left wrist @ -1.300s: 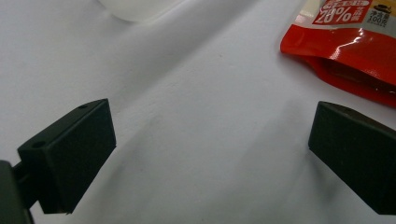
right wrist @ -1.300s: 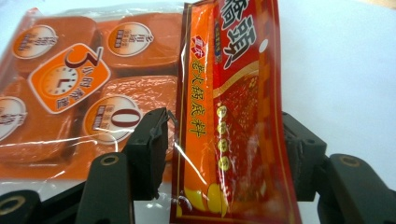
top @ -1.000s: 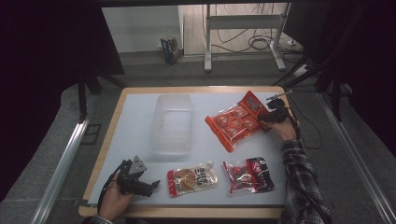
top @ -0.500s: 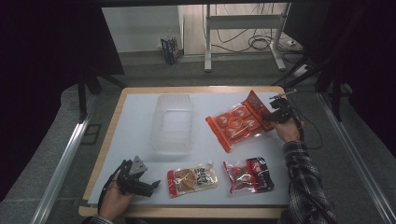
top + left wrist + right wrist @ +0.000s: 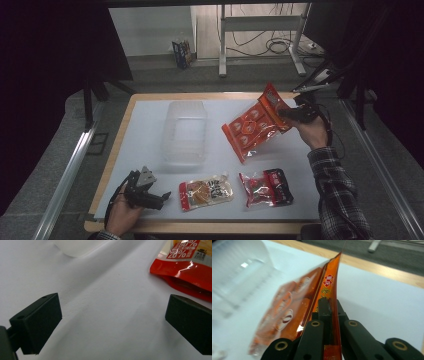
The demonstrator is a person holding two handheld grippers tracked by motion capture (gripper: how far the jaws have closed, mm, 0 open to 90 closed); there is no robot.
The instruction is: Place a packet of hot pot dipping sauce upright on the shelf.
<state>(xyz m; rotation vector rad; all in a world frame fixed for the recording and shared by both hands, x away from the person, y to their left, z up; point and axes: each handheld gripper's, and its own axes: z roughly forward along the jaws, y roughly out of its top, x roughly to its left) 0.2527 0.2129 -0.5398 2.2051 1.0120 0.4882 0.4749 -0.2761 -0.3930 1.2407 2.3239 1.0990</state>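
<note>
The right tool [image 5: 290, 113] is clamped on the top edge of an orange snack bag [image 5: 256, 125] near the table's far right corner. The bag hangs tilted, its upper end raised in the jaws and its lower corner down toward the white table [image 5: 145, 130]. In the right gripper view the bag's seam [image 5: 329, 292] runs straight up between the two closed jaws, and the blurred clear container shows behind it.

That clear plastic container [image 5: 184, 131] sits left of the bag, in the middle of the table toward the far edge, apart from the bag.

Along the near edge lie two more packets: a pouch with a yellow-and-red print [image 5: 206, 191] near the middle, and a red and black packet [image 5: 266, 187] just right of it, the two close but not touching.

The left tool [image 5: 162, 196] rests at the near left corner, held by the left hand [image 5: 122, 215], its jaws set wide apart with bare table between them. It points toward the yellow-and-red pouch, whose red corner [image 5: 185, 270] shows just beyond the right jaw in the left gripper view, with the container's edge [image 5: 77, 247] farther off.
</note>
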